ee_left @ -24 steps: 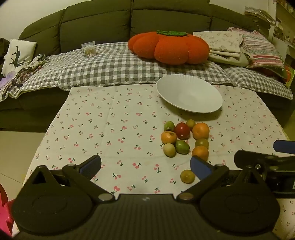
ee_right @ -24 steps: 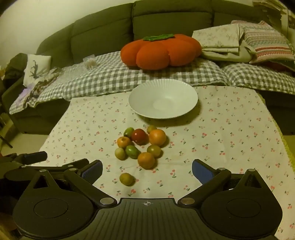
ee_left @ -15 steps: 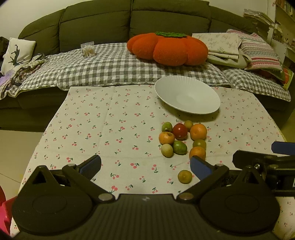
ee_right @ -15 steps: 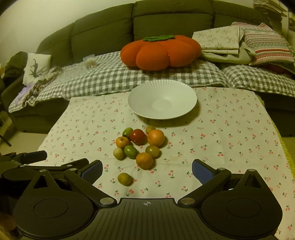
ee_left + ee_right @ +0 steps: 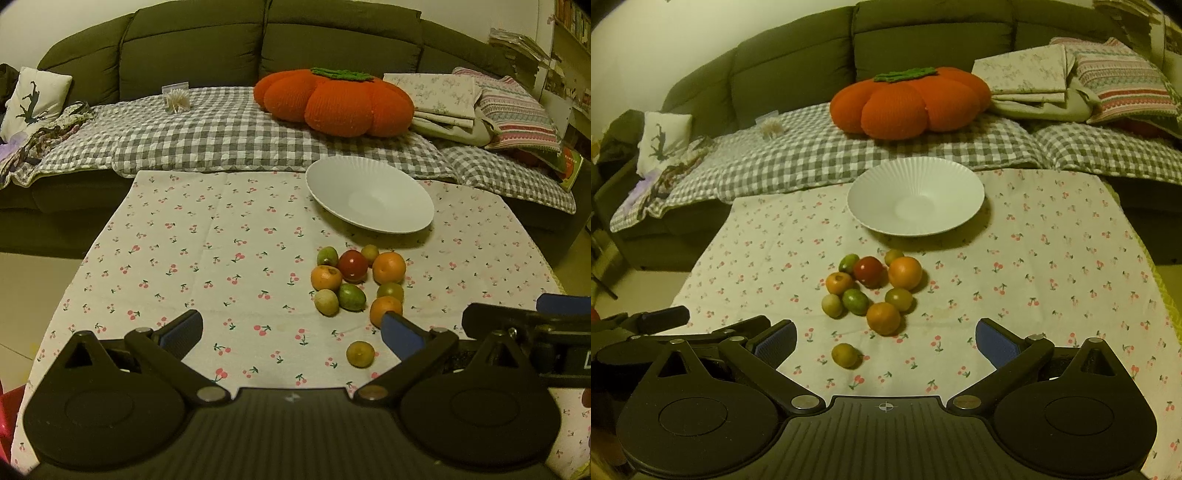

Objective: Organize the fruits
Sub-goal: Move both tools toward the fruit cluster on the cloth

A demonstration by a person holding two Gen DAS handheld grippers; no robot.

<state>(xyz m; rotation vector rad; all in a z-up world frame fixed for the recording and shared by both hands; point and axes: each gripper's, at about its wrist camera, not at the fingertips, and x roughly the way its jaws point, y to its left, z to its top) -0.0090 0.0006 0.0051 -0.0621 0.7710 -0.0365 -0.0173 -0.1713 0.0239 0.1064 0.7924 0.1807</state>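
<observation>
Both tongs, left (image 5: pixel 291 332) and right (image 5: pixel 884 338), spread wide and empty above tabletop (image 5: pixel 1052 258); fruits (image 5: pixel 873 286) clustered beside white plate (image 5: pixel 916 221), untouched; risk: round fruit rolling off if nudged.

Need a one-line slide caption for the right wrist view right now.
Open right gripper hovers over the cherry-print tablecloth, facing nine loose fruits and an empty white plate.
</observation>
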